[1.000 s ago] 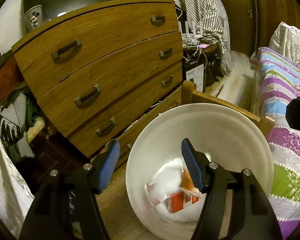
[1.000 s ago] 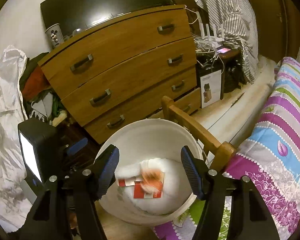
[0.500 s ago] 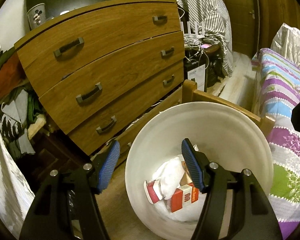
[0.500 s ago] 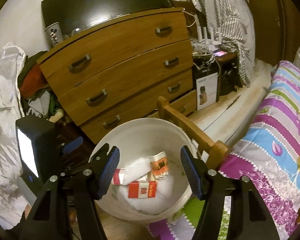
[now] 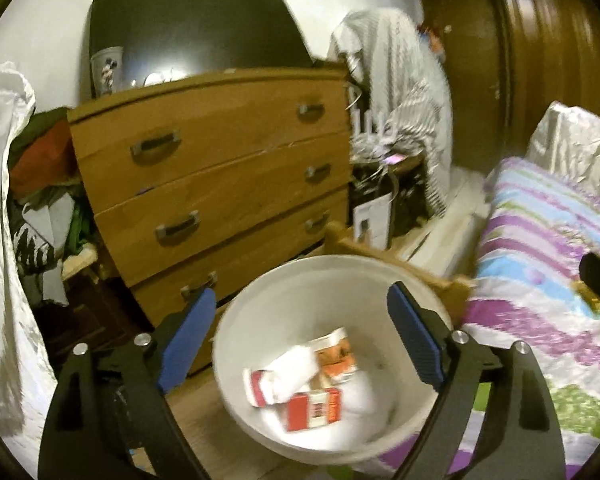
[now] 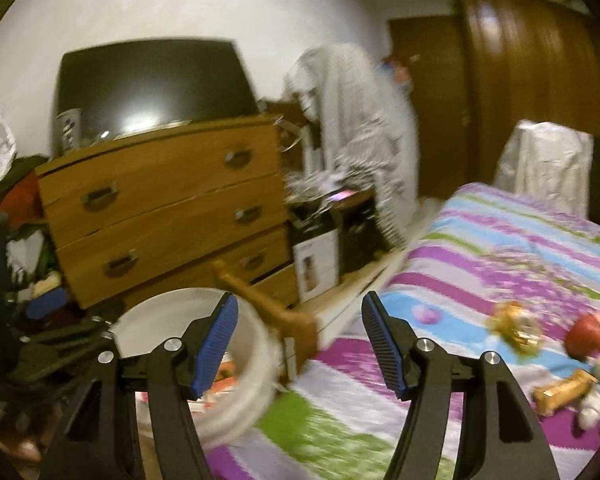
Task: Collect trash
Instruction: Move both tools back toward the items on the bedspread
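Bedroom clutter is surrounding a white bin (image 5: 260,304) at lower centre, cartons (image 5: 312,404) lying inside. Left gripper (image 5: 300,336), jaws just widening, is hanging empty; right gripper (image 6: 300,344) is gaping empty over the bedspread (image 6: 500,248).

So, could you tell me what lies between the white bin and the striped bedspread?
The wooden bed rail, seen in the right wrist view, separates white bin from bedspread.

Both views are smeared by motion blur. Print on the red carton (image 5: 314,408) in the white bin (image 5: 260,308) cannot be read. The bin's near rim (image 6: 236,420) is partly covered by the right gripper's (image 6: 296,346) left finger. Wrappers (image 6: 514,328) on the bed (image 6: 480,248) are too blurred to identify; the red item (image 6: 586,336) is unclear. The dresser's (image 5: 220,168) bottom drawer is hidden behind the bin.
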Tool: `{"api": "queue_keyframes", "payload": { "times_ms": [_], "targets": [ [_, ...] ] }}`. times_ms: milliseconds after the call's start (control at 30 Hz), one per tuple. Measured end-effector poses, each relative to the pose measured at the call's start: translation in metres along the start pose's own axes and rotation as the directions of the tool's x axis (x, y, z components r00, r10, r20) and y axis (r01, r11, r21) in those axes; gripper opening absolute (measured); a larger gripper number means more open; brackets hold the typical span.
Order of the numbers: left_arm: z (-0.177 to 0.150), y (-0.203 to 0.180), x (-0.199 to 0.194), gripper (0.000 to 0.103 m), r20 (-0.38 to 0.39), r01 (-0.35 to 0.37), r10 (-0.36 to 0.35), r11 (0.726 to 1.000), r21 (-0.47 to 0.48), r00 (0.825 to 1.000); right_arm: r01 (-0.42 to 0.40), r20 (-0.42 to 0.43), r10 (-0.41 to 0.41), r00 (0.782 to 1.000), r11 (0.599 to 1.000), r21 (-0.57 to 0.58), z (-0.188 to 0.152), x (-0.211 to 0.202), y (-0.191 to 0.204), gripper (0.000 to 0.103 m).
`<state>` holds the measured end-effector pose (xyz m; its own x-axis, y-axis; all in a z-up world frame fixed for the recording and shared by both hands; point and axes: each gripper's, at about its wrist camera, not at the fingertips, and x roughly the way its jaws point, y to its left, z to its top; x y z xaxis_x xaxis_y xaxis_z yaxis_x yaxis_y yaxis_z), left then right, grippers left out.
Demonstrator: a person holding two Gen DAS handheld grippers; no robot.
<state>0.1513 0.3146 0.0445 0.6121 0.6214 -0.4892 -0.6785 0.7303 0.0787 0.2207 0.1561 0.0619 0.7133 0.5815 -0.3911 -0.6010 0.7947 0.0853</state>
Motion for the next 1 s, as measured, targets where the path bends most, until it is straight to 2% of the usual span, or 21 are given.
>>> {"api": "queue_keyframes", "payload": {
  "times_ms": [133, 267, 367, 533, 700, 833, 867, 1000],
  "targets": [
    [-0.006, -0.03, -0.03, 0.089, 0.06, 0.069, -0.07, 0.997, 0.02, 0.996, 0.104, 0.058, -0.105, 0.993, 0.994, 0.019, -0.024, -0.038, -0.039, 0.069],
    [-0.019, -0.069, -0.052, 0.093, 0.099, 0.155, -0.163, 0.984, 0.086, 0.982, 0.203, 0.077, -0.205, 0.976, 0.979, 0.035, -0.055, -0.079, -0.082, 0.072],
    [-0.033, -0.102, -0.06, 0.093, 0.085, 0.205, -0.22, 0.966, 0.161, 0.972, 0.258, 0.068, -0.262, 0.963, 0.964, 0.063, -0.075, -0.107, -0.115, 0.075],
    [-0.057, -0.143, -0.066, 0.093, 0.026, 0.286, -0.3, 0.93, 0.229, 0.954, 0.343, 0.038, -0.349, 0.936, 0.932, 0.117, -0.111, -0.153, -0.169, 0.077],
    [-0.092, -0.19, -0.075, 0.093, -0.033, 0.353, -0.363, 0.876, 0.328, 0.931, 0.414, -0.01, -0.423, 0.906, 0.881, 0.231, -0.147, -0.199, -0.226, 0.079],
    [-0.114, -0.223, -0.08, 0.093, -0.078, 0.417, -0.425, 0.809, 0.413, 0.902, 0.474, -0.062, -0.486, 0.872, 0.805, 0.357, -0.181, -0.236, -0.279, 0.08],
    [-0.12, -0.232, -0.079, 0.093, -0.097, 0.441, -0.446, 0.784, 0.437, 0.89, 0.481, -0.077, -0.492, 0.867, 0.786, 0.389, -0.188, -0.243, -0.292, 0.08],
    [-0.129, -0.257, -0.071, 0.093, -0.171, 0.511, -0.492, 0.727, 0.458, 0.853, 0.483, -0.142, -0.484, 0.863, 0.711, 0.511, -0.214, -0.262, -0.34, 0.08]
  ]
}}
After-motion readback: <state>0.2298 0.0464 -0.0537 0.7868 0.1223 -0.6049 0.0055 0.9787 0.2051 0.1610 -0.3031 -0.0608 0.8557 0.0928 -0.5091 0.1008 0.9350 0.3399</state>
